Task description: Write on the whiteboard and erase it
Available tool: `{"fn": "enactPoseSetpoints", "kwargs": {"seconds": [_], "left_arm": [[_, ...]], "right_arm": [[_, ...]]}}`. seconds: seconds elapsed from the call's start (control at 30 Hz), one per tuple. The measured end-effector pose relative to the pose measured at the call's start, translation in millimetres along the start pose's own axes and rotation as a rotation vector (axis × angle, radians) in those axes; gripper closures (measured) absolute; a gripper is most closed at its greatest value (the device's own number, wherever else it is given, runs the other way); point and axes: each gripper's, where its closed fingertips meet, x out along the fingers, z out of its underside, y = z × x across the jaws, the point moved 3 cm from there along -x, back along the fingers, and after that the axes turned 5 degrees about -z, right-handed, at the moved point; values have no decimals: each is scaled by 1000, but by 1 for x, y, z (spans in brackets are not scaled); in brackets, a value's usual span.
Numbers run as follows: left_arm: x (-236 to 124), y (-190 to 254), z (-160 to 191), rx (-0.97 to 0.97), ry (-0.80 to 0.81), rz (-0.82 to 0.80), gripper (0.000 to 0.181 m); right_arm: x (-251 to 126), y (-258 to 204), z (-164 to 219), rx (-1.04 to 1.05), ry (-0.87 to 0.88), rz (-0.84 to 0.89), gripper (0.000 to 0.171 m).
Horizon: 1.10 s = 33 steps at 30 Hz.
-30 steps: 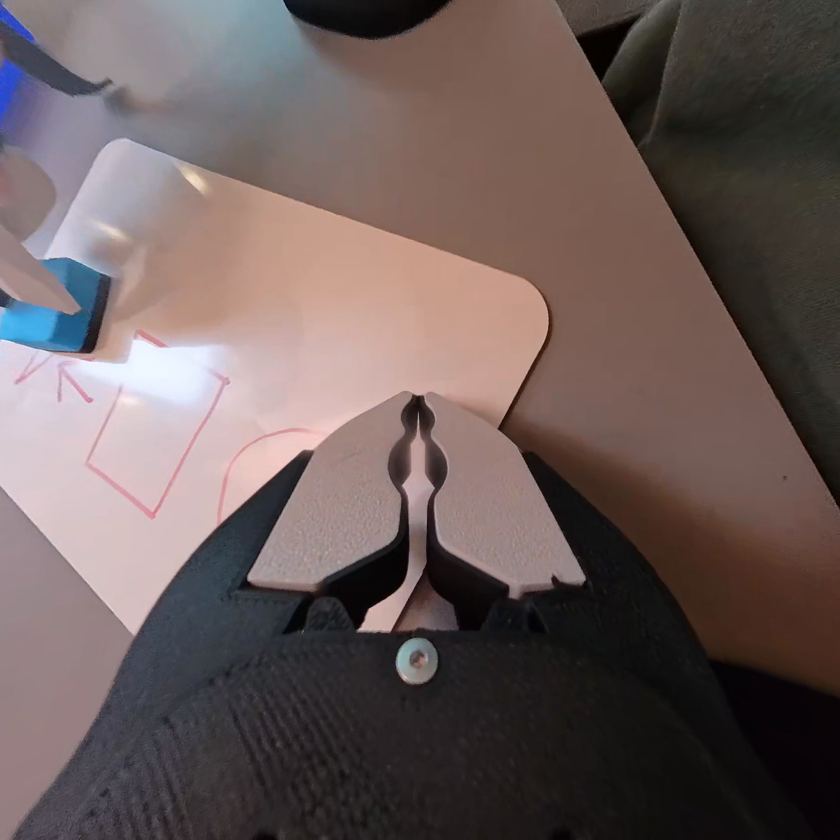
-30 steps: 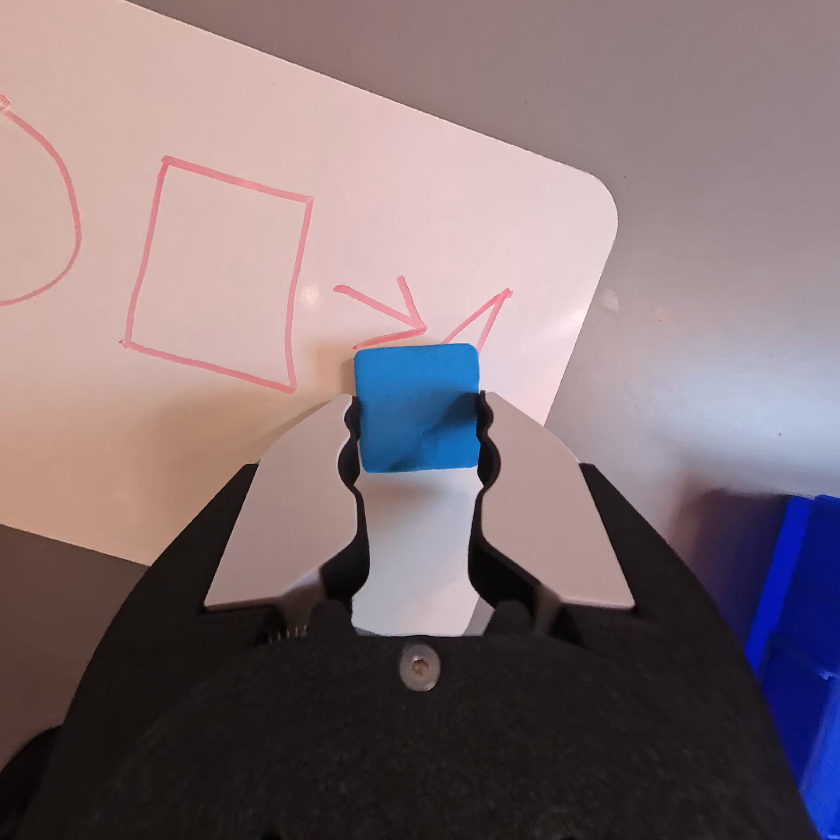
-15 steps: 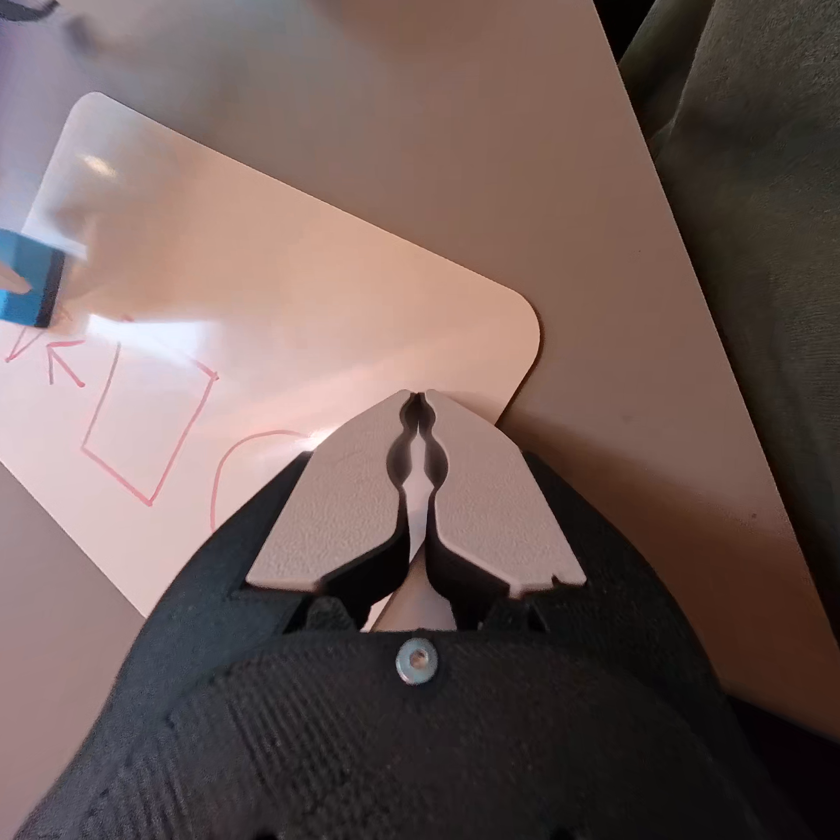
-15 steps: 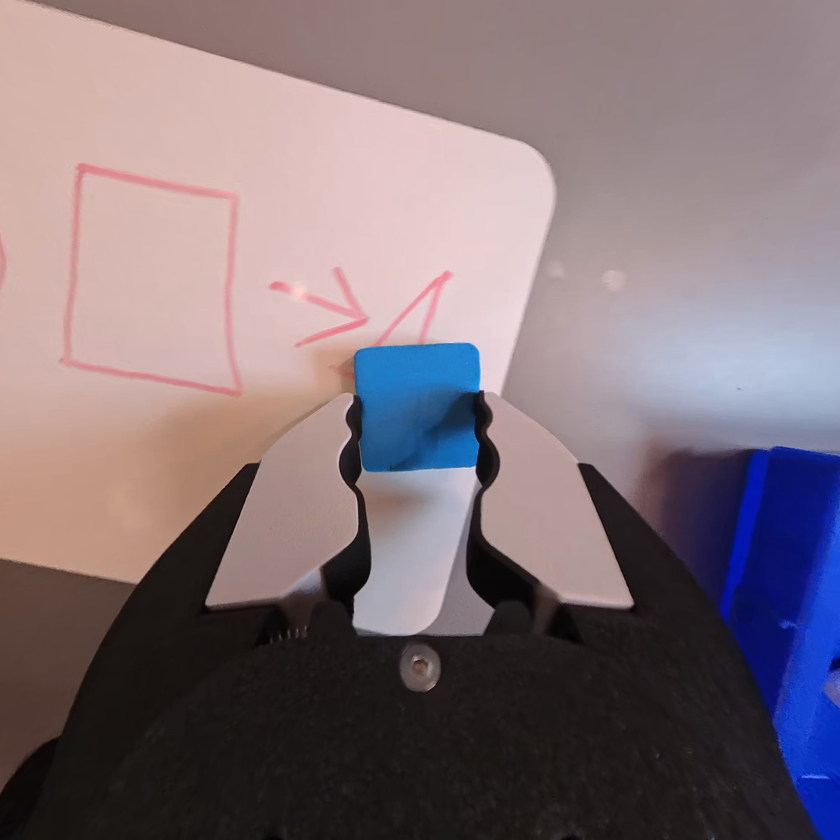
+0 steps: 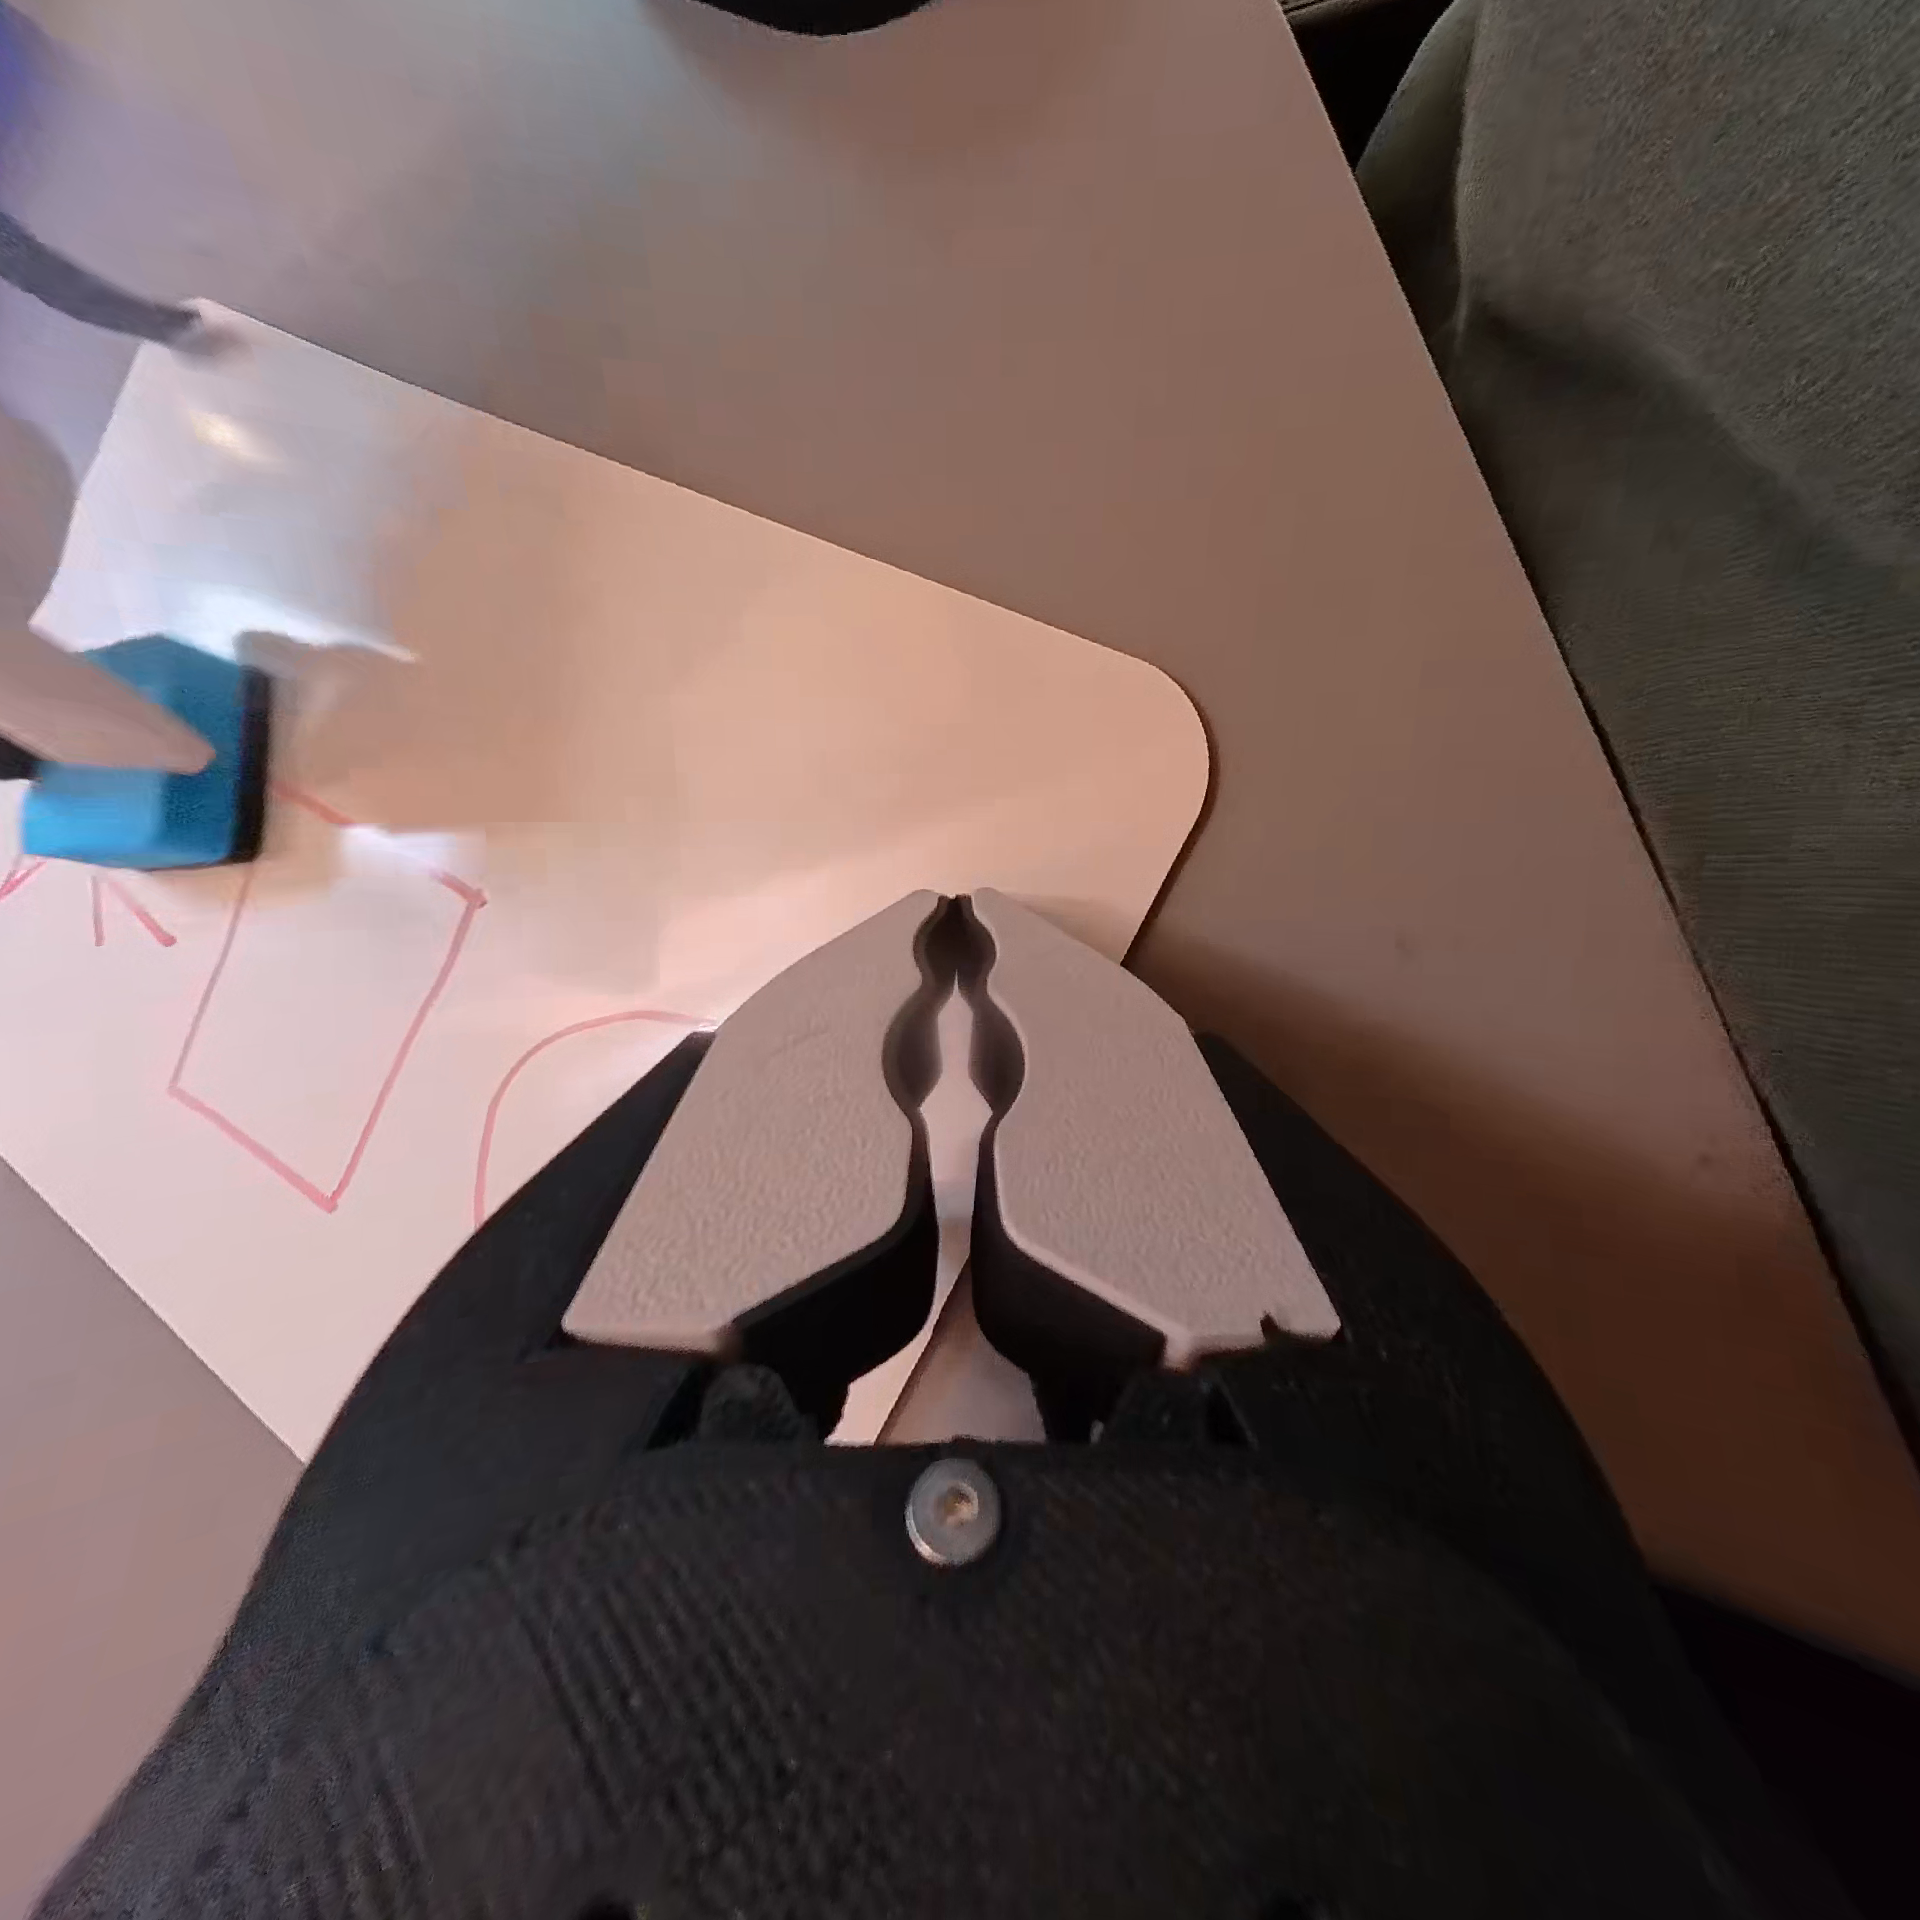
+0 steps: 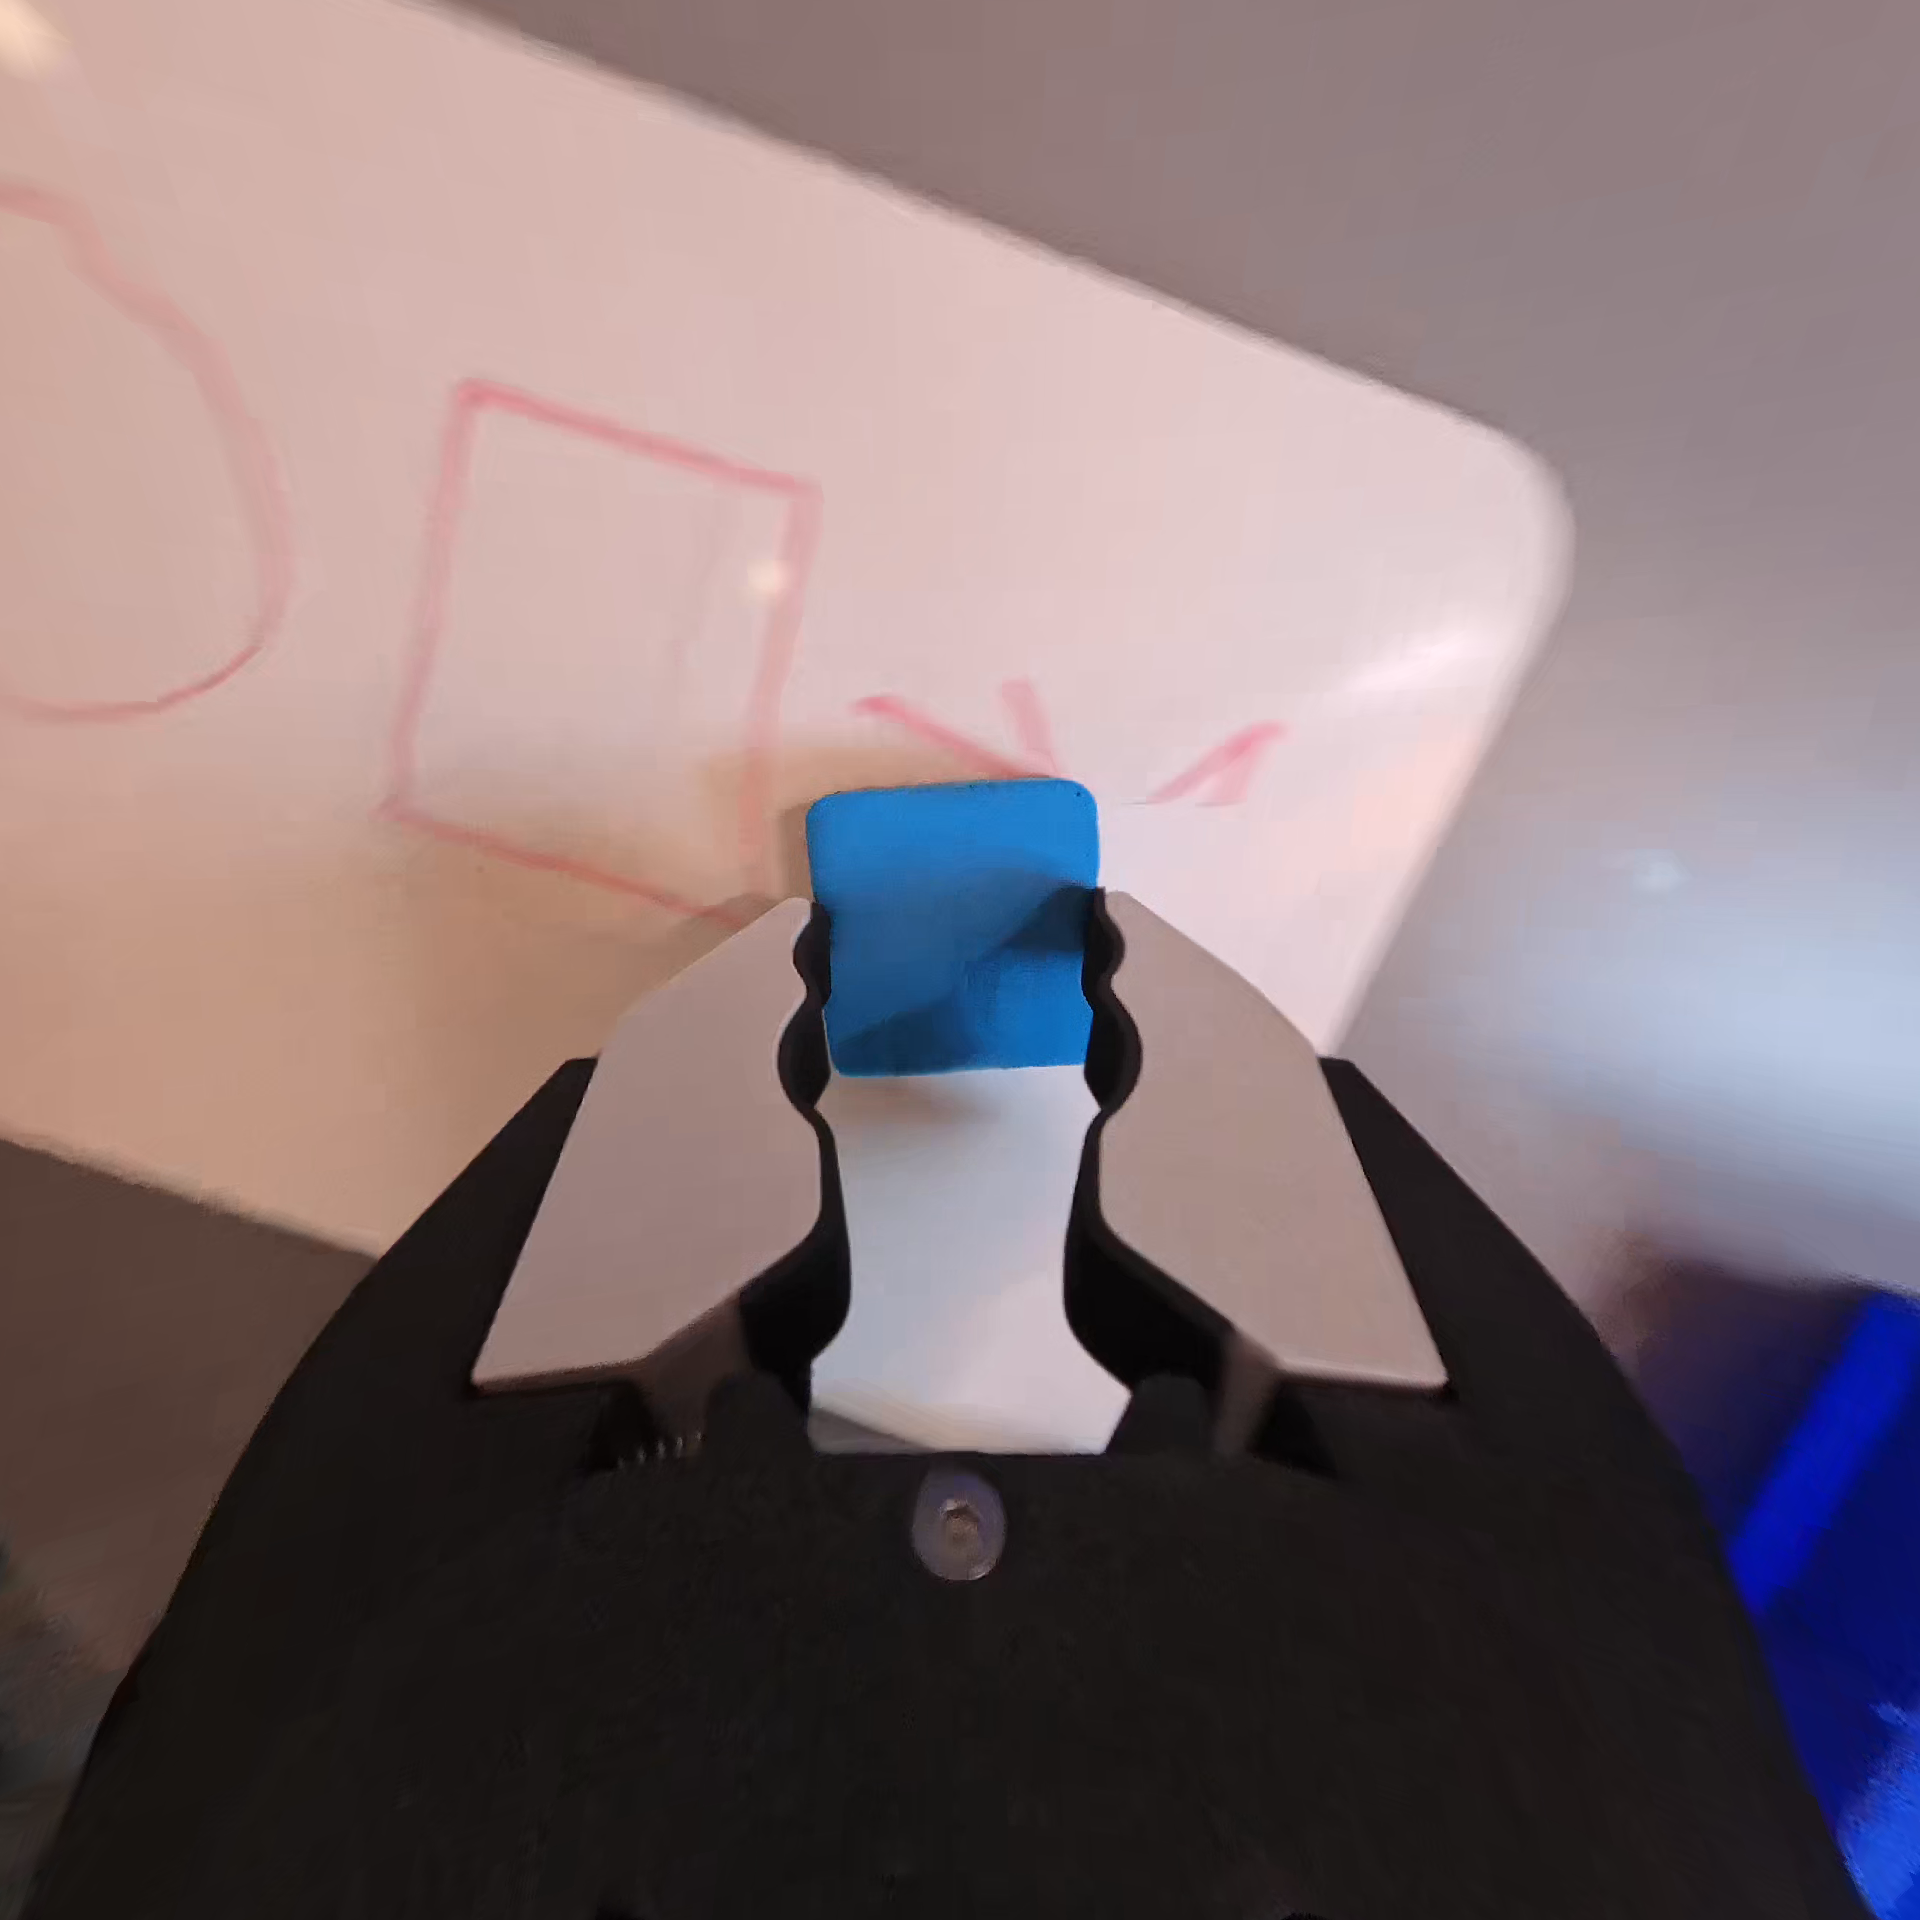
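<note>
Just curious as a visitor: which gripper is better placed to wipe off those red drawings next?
The right gripper: it grips the blue eraser by the red drawings. The left gripper is shut, empty, at the whiteboard corner.

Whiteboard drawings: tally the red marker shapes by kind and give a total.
On the white rounded-corner whiteboard, in red marker:
Rounded loop: 1
Four-sided box: 1
Arrow: 1
Partial triangle-like mark: 1, partly hidden behind the blue foam eraser held by the right gripper
Total: 4
</note>
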Motion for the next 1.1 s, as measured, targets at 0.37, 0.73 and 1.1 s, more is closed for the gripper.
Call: {"fn": "enactPoseSetpoints", "kwargs": {"seconds": [0.37,0.73,1.1], "left_arm": [[-1,3,-1,-11,31,36,181],[-1,3,-2,-3,45,38,181],[0,2,-2,18,50,28,181]], "right_arm": [[4,-2,-13,-100,-108,-67,124],[3,9,-14,-78,-132,-59,124],[13,-33,-25,-221,-145,-77,124]]}}
